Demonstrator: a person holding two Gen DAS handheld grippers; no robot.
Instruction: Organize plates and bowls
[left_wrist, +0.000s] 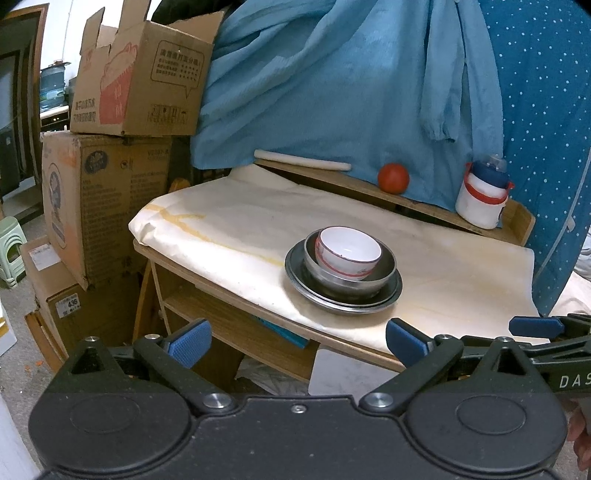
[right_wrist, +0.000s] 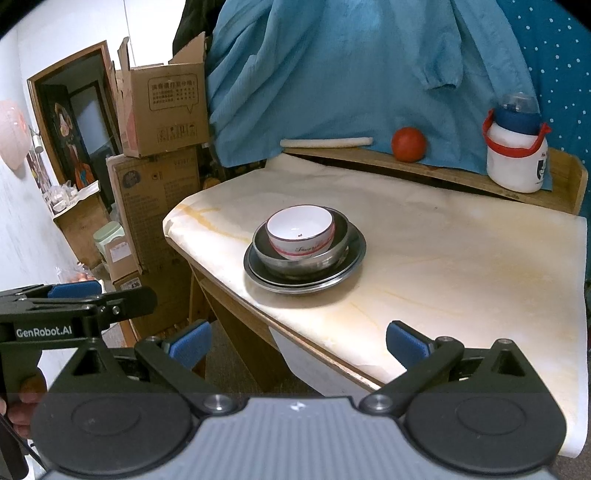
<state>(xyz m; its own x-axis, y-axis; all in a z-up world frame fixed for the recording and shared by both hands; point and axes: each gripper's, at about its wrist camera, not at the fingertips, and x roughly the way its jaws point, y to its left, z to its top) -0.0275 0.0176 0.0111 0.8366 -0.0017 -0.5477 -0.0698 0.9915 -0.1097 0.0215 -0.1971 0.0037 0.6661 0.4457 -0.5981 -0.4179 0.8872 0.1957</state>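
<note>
white bowl (left_wrist: 349, 253) looks fragile, nested in the steel bowl (left_wrist: 384, 275). i'd grip its rim. my left gripper (left_wrist: 297, 341) and right gripper (right_wrist: 297, 341) gape, empty.

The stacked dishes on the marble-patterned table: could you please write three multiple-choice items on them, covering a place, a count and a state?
1. Where does the white ceramic bowl with the red band sit?
A. Inside the grey metal bowl
B. On the wooden back ledge
C. Upside down on the table

2. How many dishes make up the stack, counting the round grey metal plate?
A. Two
B. Three
C. Five

3. How does the left gripper stand?
A. Shut on the plate
C. Shut on the bowl
B. Open, holding nothing

Answers: 1 A, the white bowl nests in the metal bowl, tilted to one side. 2 B, plate, metal bowl and white bowl are all that show. 3 B, its blue pads are wide apart, short of the table's near edge; the right gripper is open too.
</note>
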